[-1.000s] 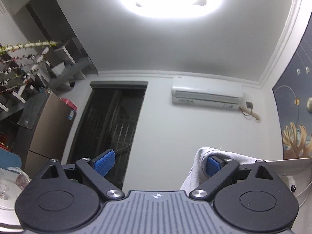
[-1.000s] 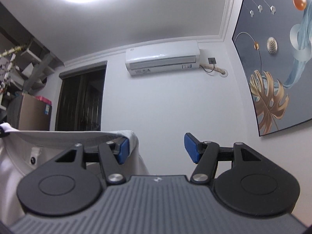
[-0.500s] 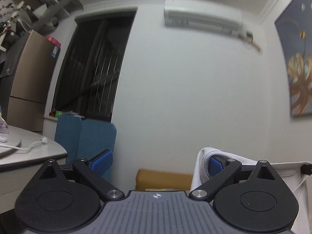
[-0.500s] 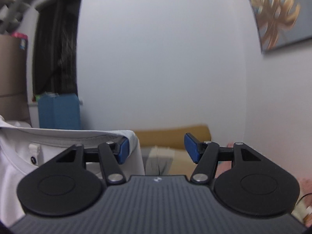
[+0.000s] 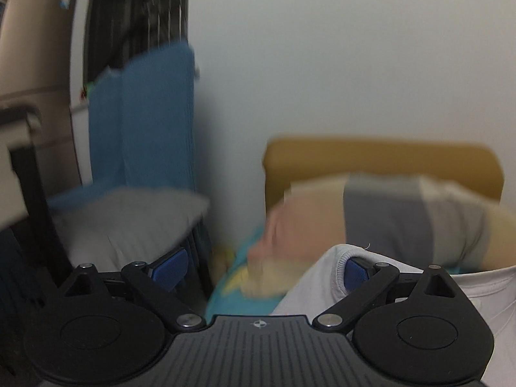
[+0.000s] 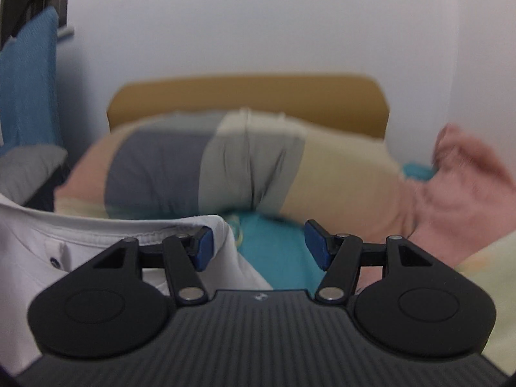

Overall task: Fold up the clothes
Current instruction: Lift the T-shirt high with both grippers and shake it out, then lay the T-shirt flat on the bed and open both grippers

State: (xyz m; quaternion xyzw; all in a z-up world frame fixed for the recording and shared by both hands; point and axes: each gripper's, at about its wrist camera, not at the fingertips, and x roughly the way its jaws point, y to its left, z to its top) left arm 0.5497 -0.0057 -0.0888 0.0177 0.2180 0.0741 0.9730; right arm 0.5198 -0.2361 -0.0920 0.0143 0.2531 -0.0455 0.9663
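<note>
Left tool point(image 5: 261, 269) spread wide, the white shirt point(image 5: 309, 287) draped over its right finger point(image 5: 353, 274) at 3 o'clock. Right tool point(image 6: 259, 246) likewise spread, shirt over its left finger point(image 6: 203, 248). Only the right view shows the pink cloth point(image 6: 458, 187) (blurred) beside the striped pillow point(image 6: 225, 164) on the bed point(image 6: 277, 251).

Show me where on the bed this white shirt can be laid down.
The one bare patch is the teal sheet, bordered by the striped pillow behind, the pink blanket to the right and the white shirt to the left. The bed's head and right side are crowded.
</note>
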